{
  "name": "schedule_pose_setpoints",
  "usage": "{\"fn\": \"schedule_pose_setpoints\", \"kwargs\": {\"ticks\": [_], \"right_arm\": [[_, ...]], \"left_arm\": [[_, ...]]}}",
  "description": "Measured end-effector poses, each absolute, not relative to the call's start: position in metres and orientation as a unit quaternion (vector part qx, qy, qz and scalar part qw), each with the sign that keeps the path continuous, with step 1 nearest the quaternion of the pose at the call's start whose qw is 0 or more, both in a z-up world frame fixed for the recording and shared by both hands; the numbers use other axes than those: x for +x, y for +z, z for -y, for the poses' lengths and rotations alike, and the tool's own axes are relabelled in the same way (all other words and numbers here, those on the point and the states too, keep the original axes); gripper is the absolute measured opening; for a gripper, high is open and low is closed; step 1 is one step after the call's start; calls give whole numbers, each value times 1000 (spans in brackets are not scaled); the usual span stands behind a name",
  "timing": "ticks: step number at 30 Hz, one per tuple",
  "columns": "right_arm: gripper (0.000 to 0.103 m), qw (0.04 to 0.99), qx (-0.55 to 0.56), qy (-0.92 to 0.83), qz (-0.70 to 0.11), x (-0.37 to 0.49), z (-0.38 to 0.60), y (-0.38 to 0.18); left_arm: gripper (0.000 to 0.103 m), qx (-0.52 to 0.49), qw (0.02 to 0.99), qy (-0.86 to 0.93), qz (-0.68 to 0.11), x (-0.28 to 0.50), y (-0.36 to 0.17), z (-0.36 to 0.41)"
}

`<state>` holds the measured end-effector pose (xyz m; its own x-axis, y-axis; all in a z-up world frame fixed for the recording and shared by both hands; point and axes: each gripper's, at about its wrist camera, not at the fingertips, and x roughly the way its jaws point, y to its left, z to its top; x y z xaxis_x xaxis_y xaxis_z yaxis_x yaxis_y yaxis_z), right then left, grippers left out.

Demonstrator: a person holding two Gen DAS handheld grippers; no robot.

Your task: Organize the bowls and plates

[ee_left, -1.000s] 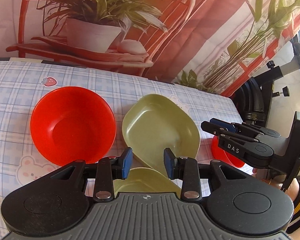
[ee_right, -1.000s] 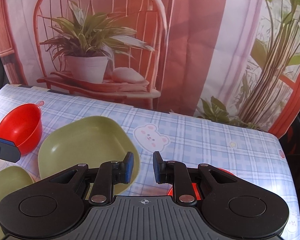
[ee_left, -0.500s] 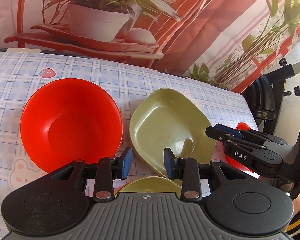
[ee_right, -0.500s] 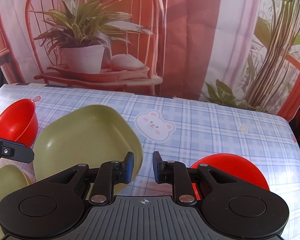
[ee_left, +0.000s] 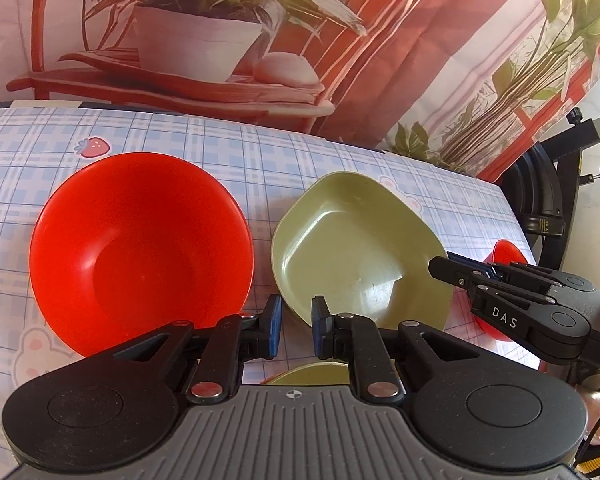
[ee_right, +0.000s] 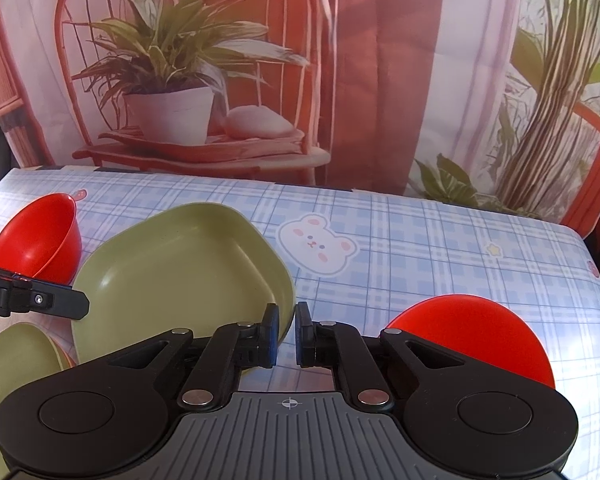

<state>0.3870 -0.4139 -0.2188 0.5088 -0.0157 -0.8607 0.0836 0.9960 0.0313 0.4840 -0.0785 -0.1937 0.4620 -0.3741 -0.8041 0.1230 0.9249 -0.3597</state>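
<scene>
A red bowl sits left on the checked tablecloth; it also shows in the right wrist view. A green squarish plate lies to its right, also in the right wrist view. A second green dish lies nearer, its rim showing under my left gripper, which is open and empty over the gap between bowl and plate. My right gripper is narrowly open and empty at the plate's right edge, seen from the left wrist view. A red plate lies at the right.
The tablecloth ends at a printed backdrop with a plant and chair. Black exercise equipment stands beyond the table's right edge.
Both grippers have moved forward and lower toward the dishes. The red bowl and green plate look larger, and the red plate has come into the right wrist view.
</scene>
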Motion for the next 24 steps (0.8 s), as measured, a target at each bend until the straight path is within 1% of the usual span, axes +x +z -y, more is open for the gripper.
{"fn": "schedule_pose_setpoints", "kwargs": {"ticks": [5,12,24], "right_arm": [[7,881,15,-32,-471,383,405,-201],[7,893,30,-34,-447,370,405,-173],[8,894,49,-17,-445,330,373,-150]], "left_arm": [[16,-112,858,-141,-481,479,-181,81],[16,-114,869,-146,-458,460,-157,79],[16,-104,883,-141,-436,402,-130,61]]}}
